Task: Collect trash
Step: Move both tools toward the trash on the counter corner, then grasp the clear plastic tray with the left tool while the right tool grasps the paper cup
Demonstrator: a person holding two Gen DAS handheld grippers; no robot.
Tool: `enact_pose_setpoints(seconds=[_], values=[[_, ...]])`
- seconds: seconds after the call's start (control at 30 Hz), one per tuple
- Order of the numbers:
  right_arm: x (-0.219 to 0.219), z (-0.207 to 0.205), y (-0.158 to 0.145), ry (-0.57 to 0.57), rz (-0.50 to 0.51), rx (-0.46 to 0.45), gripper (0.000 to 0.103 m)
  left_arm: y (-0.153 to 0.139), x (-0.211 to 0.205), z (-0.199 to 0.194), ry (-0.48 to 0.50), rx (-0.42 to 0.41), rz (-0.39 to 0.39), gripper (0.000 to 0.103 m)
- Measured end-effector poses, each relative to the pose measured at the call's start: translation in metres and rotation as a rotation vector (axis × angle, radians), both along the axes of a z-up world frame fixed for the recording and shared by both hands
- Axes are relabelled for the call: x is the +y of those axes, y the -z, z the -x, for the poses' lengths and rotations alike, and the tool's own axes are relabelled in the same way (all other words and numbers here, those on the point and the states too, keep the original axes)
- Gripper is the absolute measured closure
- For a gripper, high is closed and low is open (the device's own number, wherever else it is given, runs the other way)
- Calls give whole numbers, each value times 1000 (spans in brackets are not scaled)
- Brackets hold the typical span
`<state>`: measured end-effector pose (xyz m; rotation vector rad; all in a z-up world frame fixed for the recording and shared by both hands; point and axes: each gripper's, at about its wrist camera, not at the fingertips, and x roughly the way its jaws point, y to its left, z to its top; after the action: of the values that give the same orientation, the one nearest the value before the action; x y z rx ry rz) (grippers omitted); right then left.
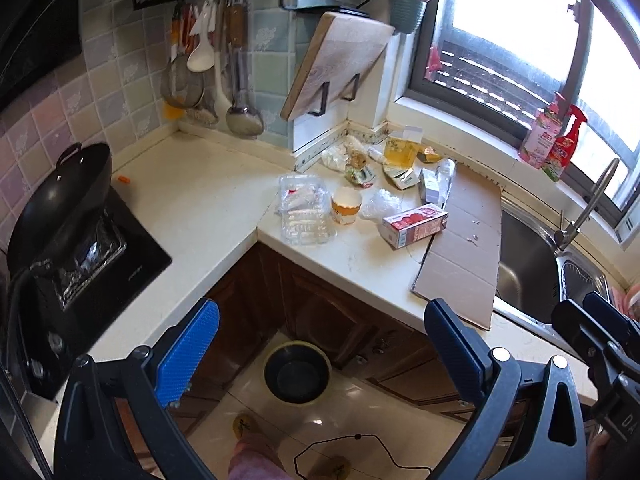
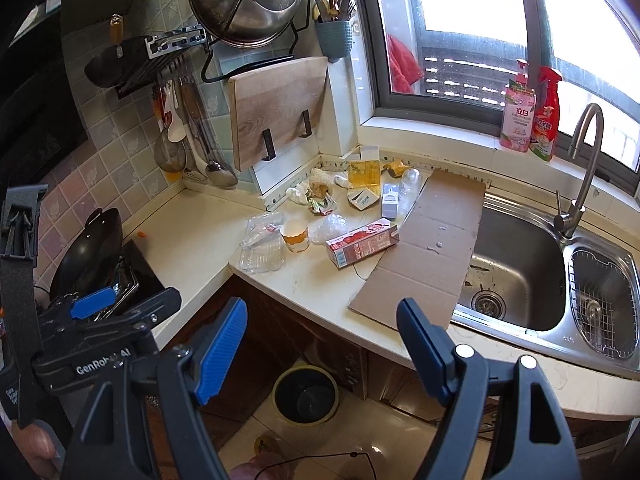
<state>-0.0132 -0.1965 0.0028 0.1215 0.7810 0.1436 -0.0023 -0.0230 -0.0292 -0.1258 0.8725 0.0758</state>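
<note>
On the left a wok [image 1: 60, 196] sits on the hob, well clear of the mess. The trash lies in the counter's inner corner: first a clear tray [image 1: 304, 210] at the counter edge, a paper cup [image 1: 346, 206] touching its right side, then a red carton [image 1: 416, 224] lying flat, its long axis running left-low to right-high, one end resting on the cardboard [image 1: 460, 252] sheet that reaches to the sink [image 2: 516, 272]. Smaller wrappers, a yellow box [image 2: 364, 172] and a bottle [image 2: 408, 188] crowd behind, nearer the window. A bin [image 1: 297, 372] stands on the floor below the counter corner, straight under the pile. The left gripper [image 1: 320, 356] and right gripper [image 2: 322, 346] both hang spread wide and empty, short of the counter and above the bin. Everything lies ahead and up from both. The tray and cup look closer to the left one, the carton and cardboard to the right, and the carton's slant probably wants a grip across its narrow side.
</note>
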Motion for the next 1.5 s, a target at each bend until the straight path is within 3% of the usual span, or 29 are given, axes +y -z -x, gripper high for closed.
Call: enact_pose_setpoints(seconds=[0.43, 0.73, 0.93, 1.03, 1.17, 1.37, 1.5], values=[[-22, -40, 19, 26, -125, 81, 24, 22, 66, -39, -92, 170, 93, 1], [-33, -84, 40, 140, -102, 168, 25, 54, 96, -122, -76, 180, 135, 1], [-15, -135, 60, 159, -89, 223, 26, 102, 121, -192, -82, 237, 205, 1], [1, -161, 75, 133, -108, 261, 26, 130, 130, -222, -95, 274, 232, 11], [25, -199, 96, 81, -135, 314, 36, 164, 131, -260, -68, 335, 242, 30], [51, -246, 118, 47, -176, 373, 48, 199, 123, -297, -32, 386, 228, 36], [54, -271, 133, 54, -203, 406, 50, 212, 124, -307, -24, 409, 228, 39]])
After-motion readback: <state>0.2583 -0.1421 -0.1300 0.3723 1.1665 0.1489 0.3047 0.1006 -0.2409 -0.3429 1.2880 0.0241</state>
